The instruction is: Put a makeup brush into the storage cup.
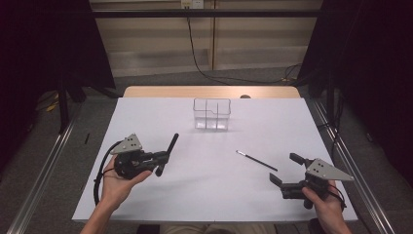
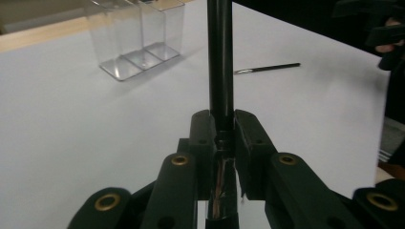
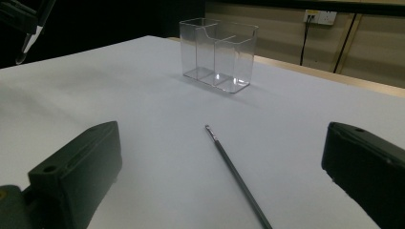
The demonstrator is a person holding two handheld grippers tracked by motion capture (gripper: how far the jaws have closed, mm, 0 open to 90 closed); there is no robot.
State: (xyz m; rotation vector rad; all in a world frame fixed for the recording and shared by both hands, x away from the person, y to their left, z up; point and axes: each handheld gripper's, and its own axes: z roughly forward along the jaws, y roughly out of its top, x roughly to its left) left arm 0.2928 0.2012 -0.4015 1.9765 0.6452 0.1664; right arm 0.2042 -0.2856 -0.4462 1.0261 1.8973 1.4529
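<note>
Two hand-held grippers over white worktop (image 1: 204, 190). Left hand-held gripper (image 1: 161, 159) clamped on black tube (image 1: 169, 148) (glossy, cylindrical), tube raised off worktop, tilted toward clear divided organiser (image 1: 212, 114). Right hand-held gripper (image 1: 286, 170) jaws wide apart, nothing between them; thin black brush (image 1: 256, 161) lying flat on worktop just ahead of it.

It looked like a lab set up for recording: a bare white tabletop (image 1: 160, 122) stood between dark curtains (image 1: 53, 44), metal rails (image 1: 44, 161) ran along the grey floor (image 1: 243, 75), a cable (image 1: 195, 53) trailed from a wall socket (image 1: 191, 4), and plain beige panels (image 1: 156, 39) closed the back.
</note>
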